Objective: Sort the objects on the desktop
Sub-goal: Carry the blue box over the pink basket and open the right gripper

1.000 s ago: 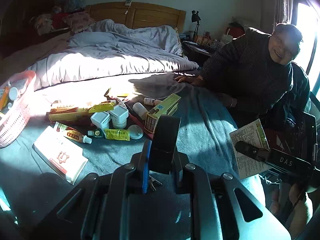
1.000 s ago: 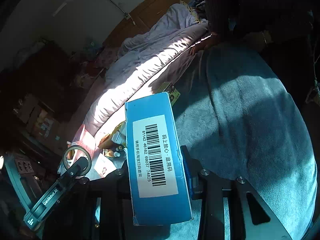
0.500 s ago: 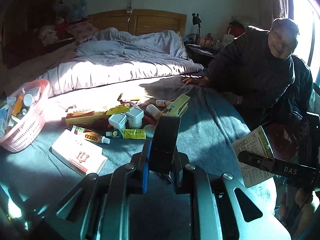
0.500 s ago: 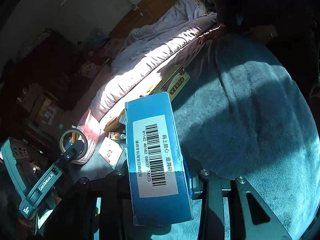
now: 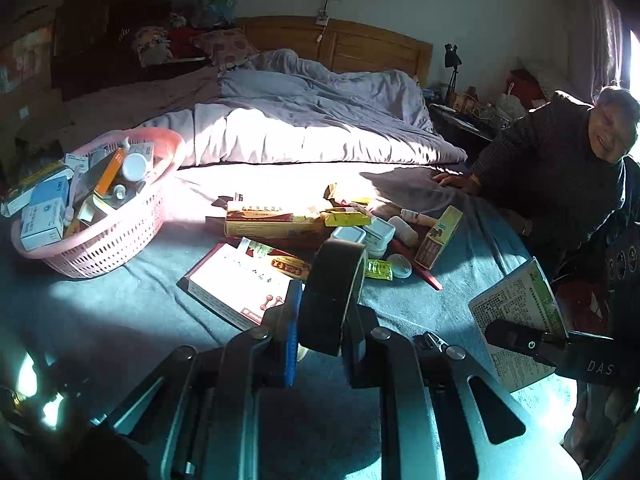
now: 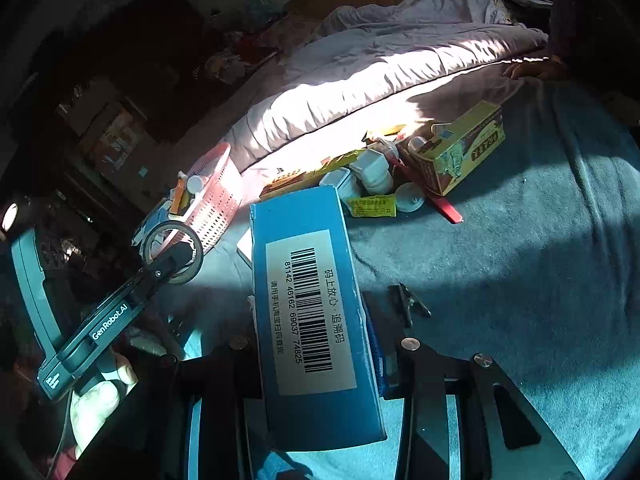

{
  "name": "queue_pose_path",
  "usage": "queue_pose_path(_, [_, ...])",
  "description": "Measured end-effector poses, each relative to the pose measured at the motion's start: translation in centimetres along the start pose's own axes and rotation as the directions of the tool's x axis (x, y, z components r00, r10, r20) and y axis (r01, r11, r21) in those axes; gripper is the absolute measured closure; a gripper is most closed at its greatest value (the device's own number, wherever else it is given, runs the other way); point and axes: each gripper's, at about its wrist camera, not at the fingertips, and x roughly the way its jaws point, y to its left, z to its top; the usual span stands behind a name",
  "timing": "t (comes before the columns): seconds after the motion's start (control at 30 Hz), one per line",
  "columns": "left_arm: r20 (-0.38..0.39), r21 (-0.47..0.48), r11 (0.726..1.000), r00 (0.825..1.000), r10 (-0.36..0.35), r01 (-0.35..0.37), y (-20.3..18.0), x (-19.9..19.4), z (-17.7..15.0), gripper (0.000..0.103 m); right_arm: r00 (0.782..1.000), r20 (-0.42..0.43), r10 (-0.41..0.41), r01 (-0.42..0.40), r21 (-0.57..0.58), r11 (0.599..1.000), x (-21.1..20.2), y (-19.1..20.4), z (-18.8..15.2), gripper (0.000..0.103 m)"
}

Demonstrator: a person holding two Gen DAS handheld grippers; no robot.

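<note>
While my left tongs (image 5: 320, 300) clamp one tape roll (image 5: 334, 280), my right tongs (image 6: 316, 320) grip one blue box (image 6: 308, 280); one pink basket (image 5: 120, 236) sits near the bed's (image 5: 120, 312) left edge.

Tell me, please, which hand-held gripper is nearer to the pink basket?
Left. The left hand-held gripper, shut on a tape roll, sits just beside the pink basket; the right hand-held gripper, clamping a blue box, is farther, across the clutter.

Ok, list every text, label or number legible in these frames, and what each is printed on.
"码上放心·追溯码", "81142 46162 69037 74825": barcode sticker on the blue box clamped in the right gripper.
"GenRobot.AI": left gripper finger, which clamps a tape roll.
"DAS": right gripper's finger, left wrist view.
Print on the medicine boxes and the pink basket contents: too small to read.
</note>
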Motion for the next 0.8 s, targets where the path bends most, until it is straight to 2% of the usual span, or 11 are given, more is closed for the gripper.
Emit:
queue_pose_path(0.17, [0.025,-0.083,0.995,0.998,0.050,-0.048,6.6,-0.9,3.0,0.085,0.998,-0.029,0.064,-0.066,-0.089,0.994,4.6,6.1,5.1,0.069])
queue_pose_path(0.4, [0.044,-0.095,0.985,0.988,0.149,-0.145,15.4,-0.8,8.9,0.085,0.987,-0.069,0.144,-0.156,-0.231,0.960,11.8,17.1,14.3,0.068])
queue_pose_path(0.6, [0.043,-0.144,0.975,0.983,0.179,-0.171,23.4,-0.4,16.1,0.085,0.978,-0.140,0.156,-0.194,-0.320,0.927,19.5,26.6,21.9,0.068])
queue_pose_path(0.8, [0.023,-0.128,0.969,0.976,0.217,-0.212,28.2,0.5,22.3,0.085,0.974,-0.194,0.115,-0.178,-0.349,0.920,26.2,32.2,27.5,0.068])
